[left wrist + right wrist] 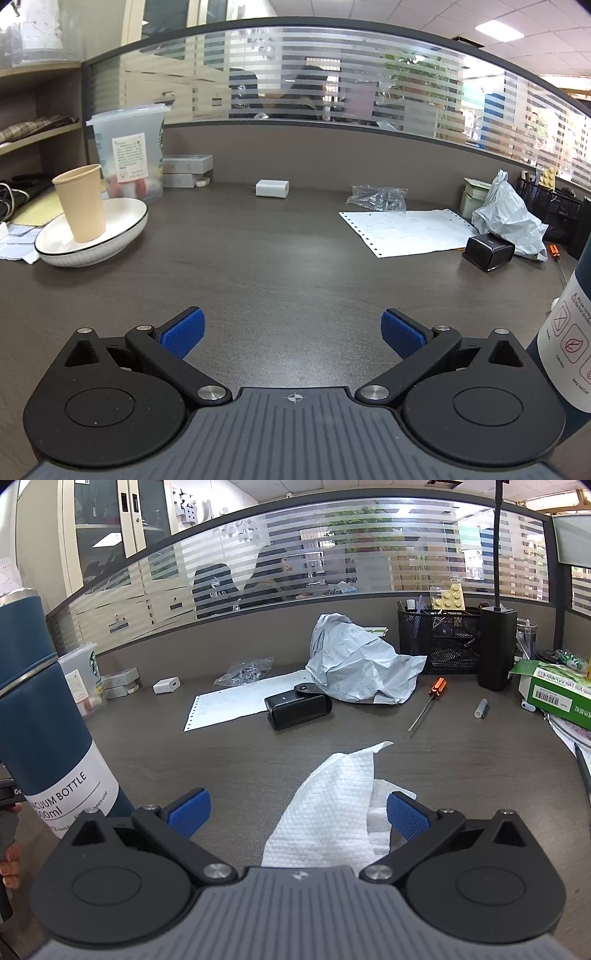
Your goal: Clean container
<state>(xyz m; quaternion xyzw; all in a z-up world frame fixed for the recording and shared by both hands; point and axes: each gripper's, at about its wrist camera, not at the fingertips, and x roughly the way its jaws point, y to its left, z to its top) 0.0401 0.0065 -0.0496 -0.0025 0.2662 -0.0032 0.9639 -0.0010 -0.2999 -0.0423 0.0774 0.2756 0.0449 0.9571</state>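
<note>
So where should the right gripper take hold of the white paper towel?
Probably the raised fold of the paper towel, coming straight ahead and slightly down. It lies crumpled on the desk between the open jaws of the right gripper, its ridge running along the approach, so closing across it should pinch several layers.

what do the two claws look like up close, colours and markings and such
Both look alike: the left claw and right claw have black linkage arms with silver pivot pins, round black hubs and a ribbed grey body. The fingertips carry ridged blue pads. The left has a crosshair mark, the right a small pale logo. No cables show.
</note>
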